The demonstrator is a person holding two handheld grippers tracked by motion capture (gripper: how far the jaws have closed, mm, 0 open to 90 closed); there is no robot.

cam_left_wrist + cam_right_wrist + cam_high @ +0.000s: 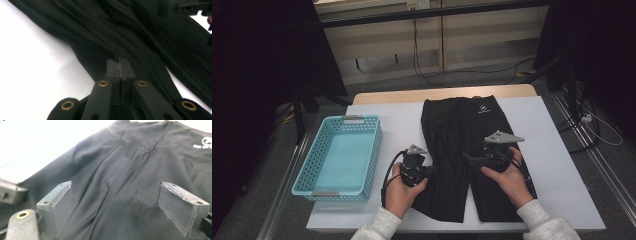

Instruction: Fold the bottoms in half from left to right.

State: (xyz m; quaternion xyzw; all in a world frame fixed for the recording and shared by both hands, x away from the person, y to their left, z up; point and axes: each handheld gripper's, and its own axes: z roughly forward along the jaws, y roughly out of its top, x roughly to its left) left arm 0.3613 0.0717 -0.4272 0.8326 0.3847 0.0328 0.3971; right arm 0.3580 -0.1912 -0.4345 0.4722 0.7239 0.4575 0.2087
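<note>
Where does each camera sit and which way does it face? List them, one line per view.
High view: above the person's side, facing forward and down on the table, basket and trousers; both hands and sleeves show.
Left gripper view: rides the left gripper, its shut jaws against the trousers.
Right gripper view: rides the right gripper, jaws open over the trousers.
Shared: all three show the trousers.

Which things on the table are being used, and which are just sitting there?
Being used:
- black fabric trousers with a small white logo
- left gripper, jaws shut
- right gripper, jaws open

Just sitting there:
- light blue plastic basket
- cables on the floor
</note>
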